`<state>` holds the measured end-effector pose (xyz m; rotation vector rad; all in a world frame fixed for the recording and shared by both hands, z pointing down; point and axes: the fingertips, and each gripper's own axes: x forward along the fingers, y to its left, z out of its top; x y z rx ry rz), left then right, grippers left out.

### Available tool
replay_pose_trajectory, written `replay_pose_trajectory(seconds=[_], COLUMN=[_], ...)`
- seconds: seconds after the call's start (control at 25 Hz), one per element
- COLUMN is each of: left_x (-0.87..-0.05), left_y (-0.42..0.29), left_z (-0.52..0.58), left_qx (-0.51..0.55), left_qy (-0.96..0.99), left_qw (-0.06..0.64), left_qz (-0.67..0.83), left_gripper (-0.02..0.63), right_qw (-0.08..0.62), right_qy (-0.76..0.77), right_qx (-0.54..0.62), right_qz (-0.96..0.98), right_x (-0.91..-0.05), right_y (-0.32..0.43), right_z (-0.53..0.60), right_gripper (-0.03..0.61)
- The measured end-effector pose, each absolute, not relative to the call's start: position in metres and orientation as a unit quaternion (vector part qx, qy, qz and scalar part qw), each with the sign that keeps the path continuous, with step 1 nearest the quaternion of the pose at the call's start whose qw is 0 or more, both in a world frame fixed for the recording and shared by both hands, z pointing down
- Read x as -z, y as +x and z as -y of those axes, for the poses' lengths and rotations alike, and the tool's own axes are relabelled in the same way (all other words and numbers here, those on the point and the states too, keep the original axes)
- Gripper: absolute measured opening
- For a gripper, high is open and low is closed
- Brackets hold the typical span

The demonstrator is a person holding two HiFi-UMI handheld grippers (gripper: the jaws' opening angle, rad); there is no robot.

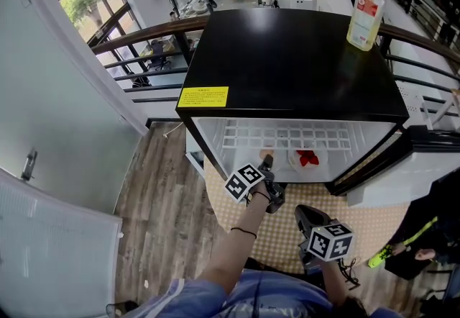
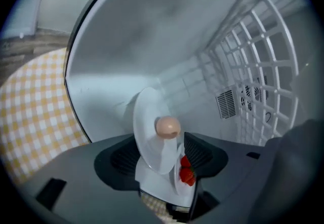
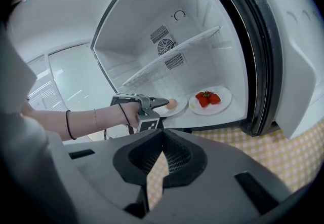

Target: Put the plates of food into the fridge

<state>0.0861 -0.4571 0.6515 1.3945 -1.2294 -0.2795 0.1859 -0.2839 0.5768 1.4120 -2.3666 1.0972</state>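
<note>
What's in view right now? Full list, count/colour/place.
Fridge: 1, black outside, white inside, door open.
Wire shelf: 1, white, inside the fridge.
Plate with egg: 1, white, fridge floor, left of the other plate.
Egg: 1, light brown, on that plate.
Plate with strawberries: 1, white, fridge floor, right side.
Strawberries: a few, exact count unclear, red, on that plate.
Bottle: 1, clear with yellow liquid, far right corner of the fridge top.
Sticker: 1, yellow, front left of the fridge top.
Checked mat: 1, yellow and white, on the floor before the fridge.
Left gripper: 1, dark grey, at the egg plate, fingers apart around its rim.
Right gripper: 1, dark grey, outside the fridge, fingers together, empty.
</note>
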Motion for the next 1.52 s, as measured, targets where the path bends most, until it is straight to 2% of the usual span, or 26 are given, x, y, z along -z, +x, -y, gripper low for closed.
replay_pose_trajectory(seconds=[0.16, 0.24, 0.48, 0.8, 1.2, 1.52], left_x=[-0.646, -0.645, -0.647, -0.648, -0.637, -0.6], left_y=[0.088, 0.09, 0.095, 0.09, 0.093, 0.092], left_z=[0.463, 0.463, 0.449, 0.429, 0.404, 0.371], left_qx=[0.02, 0.0, -0.041, -0.008, -0.001, -0.032], left_qy=[0.632, 0.641, 0.678, 0.666, 0.709, 0.799], left_qw=[0.54, 0.532, 0.507, 0.553, 0.542, 0.454], left_qz=[0.556, 0.553, 0.531, 0.501, 0.451, 0.394], left_gripper=[0.387, 0.41, 0.413, 0.414, 0.413, 0.411], right_qw=[0.086, 0.084, 0.082, 0.082, 0.084, 0.086], right_qy=[0.479, 0.48, 0.483, 0.483, 0.481, 0.484], right_qx=[-0.368, -0.368, -0.367, -0.366, -0.362, -0.349], right_qz=[0.792, 0.791, 0.79, 0.791, 0.794, 0.798], right_x=[-0.577, -0.576, -0.576, -0.576, -0.574, -0.567], right_y=[0.188, 0.189, 0.19, 0.186, 0.179, 0.169], right_z=[0.285, 0.284, 0.283, 0.279, 0.274, 0.27], right_gripper=[0.017, 0.017, 0.017, 0.017, 0.017, 0.017])
